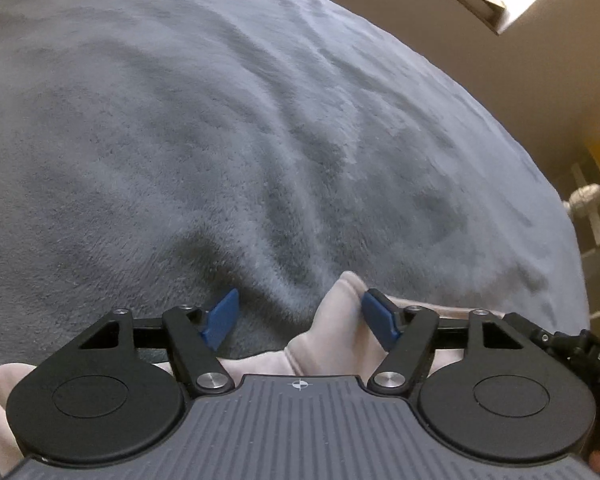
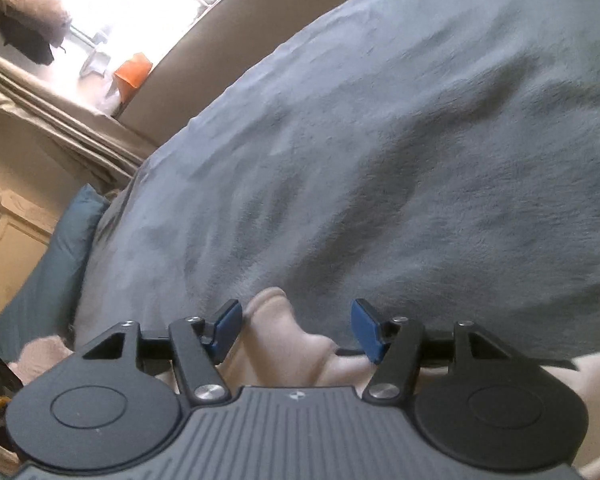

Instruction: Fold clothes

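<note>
A pale pink garment [image 1: 340, 320] lies bunched on a grey-blue plush blanket [image 1: 260, 140] at the near edge of the left wrist view. A raised fold of it stands between the blue pads of my left gripper [image 1: 300, 316], leaning on the right pad [image 1: 380, 318], while a clear gap separates it from the left pad. In the right wrist view another fold of the garment [image 2: 276, 316] rises inside my right gripper [image 2: 296, 326], close against the left pad [image 2: 228, 326] and apart from the right one. Both grippers stand open over the cloth. The gripper bodies hide the rest of the garment.
The blanket [image 2: 380, 160] covers a bed that fills most of both views. A teal pillow [image 2: 56, 264] lies at the bed's left side. A bright window with an orange object [image 2: 134, 72] and curtains lies beyond. A beige wall and tiled floor [image 1: 596, 240] border the bed's right.
</note>
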The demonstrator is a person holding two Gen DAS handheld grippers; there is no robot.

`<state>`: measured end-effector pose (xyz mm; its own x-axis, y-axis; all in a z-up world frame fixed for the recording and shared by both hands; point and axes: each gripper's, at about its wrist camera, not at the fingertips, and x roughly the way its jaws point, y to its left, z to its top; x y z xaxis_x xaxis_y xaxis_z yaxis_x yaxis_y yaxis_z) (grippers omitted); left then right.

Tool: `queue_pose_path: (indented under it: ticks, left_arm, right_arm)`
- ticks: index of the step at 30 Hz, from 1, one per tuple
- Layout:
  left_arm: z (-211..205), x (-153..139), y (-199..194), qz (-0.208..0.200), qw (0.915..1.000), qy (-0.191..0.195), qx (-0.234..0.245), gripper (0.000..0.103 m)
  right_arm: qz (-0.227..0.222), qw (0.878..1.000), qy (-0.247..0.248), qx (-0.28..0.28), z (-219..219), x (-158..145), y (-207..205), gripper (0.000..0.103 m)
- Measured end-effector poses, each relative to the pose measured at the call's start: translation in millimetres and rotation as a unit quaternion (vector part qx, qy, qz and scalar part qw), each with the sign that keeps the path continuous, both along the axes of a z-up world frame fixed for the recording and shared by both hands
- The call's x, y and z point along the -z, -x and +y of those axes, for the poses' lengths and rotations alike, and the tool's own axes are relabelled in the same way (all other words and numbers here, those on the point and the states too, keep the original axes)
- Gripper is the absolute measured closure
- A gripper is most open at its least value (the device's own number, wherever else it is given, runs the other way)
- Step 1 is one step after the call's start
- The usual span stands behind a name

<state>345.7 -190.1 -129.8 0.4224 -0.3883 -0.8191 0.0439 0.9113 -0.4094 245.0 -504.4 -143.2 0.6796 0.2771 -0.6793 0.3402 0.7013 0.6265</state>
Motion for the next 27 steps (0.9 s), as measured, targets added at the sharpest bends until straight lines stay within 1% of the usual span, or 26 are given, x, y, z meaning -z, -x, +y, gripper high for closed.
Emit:
queue_pose_path:
  ticks: [3, 5, 6, 8, 9, 10, 11, 12, 13, 14, 15, 16, 18, 21, 25, 27]
  left_arm:
    - [1, 0, -2, 0.01, 0.9996, 0.018, -0.017, 0.039]
    - [-1, 0, -3, 0.016, 0.9994, 0.027, -0.015, 0.039]
    - [-2, 1, -4, 0.02, 0.9992, 0.031, -0.014, 0.037]
    - [-5, 6, -8, 0.042, 0.9984, 0.039, 0.001, 0.037]
    - [-7, 5, -7, 0.039, 0.9987, 0.033, 0.002, 0.039]
    - [-8, 4, -7, 0.037, 0.9989, 0.027, 0.003, 0.042]
    - [-10, 3, -7, 0.035, 0.9992, 0.022, 0.004, 0.056]
    - [-10, 1, -5, 0.033, 0.9993, 0.019, 0.009, 0.072]
    - [-12, -1, -4, 0.031, 0.9993, 0.019, 0.012, 0.077]
    - [-13, -5, -1, 0.025, 0.9994, 0.019, 0.014, 0.085]
    - [-14, -11, 3, 0.016, 0.9996, 0.017, 0.018, 0.087]
    - [-15, -16, 7, 0.007, 0.9996, 0.015, 0.023, 0.087]
    - [-12, -29, 17, -0.006, 0.9985, 0.024, 0.049, 0.087]
    - [-6, -48, 38, -0.031, 0.9946, 0.032, 0.094, 0.087]
    - [10, -70, 77, -0.058, 0.9864, 0.035, 0.15, 0.087]
    - [20, -73, 103, -0.062, 0.9808, 0.039, 0.181, 0.087]
  right_arm:
    - [0.012, 1.0, -0.023, 0.0, 1, 6, -8, 0.04]
    - [0.023, 0.999, -0.037, -0.002, 3, 11, -11, 0.04]
    - [0.026, 0.999, -0.035, -0.006, 4, 11, -12, 0.04]
    - [0.03, 0.999, -0.03, -0.012, 8, 10, -13, 0.04]
    - [0.031, 0.999, -0.026, -0.014, 9, 9, -13, 0.04]
    - [0.032, 0.999, -0.023, -0.016, 11, 8, -13, 0.042]
    - [0.034, 0.999, -0.017, -0.015, 12, 7, -13, 0.045]
    - [0.031, 0.999, -0.012, -0.016, 13, 4, -12, 0.05]
    - [0.028, 0.999, -0.007, -0.017, 14, 1, -11, 0.057]
    - [0.022, 1.0, -0.002, -0.019, 15, -2, -8, 0.061]
    - [0.015, 1.0, -0.004, -0.023, 16, -7, -5, 0.072]
    - [0.007, 1.0, -0.006, -0.027, 16, -11, -1, 0.072]
    - [-0.005, 0.999, -0.008, -0.034, 17, -21, 10, 0.072]
    - [-0.028, 0.997, 0.012, -0.064, 26, -40, 34, 0.072]
    - [-0.063, 0.992, 0.032, -0.1, 38, -62, 78, 0.072]
    - [-0.096, 0.987, 0.042, -0.121, 45, -70, 107, 0.072]
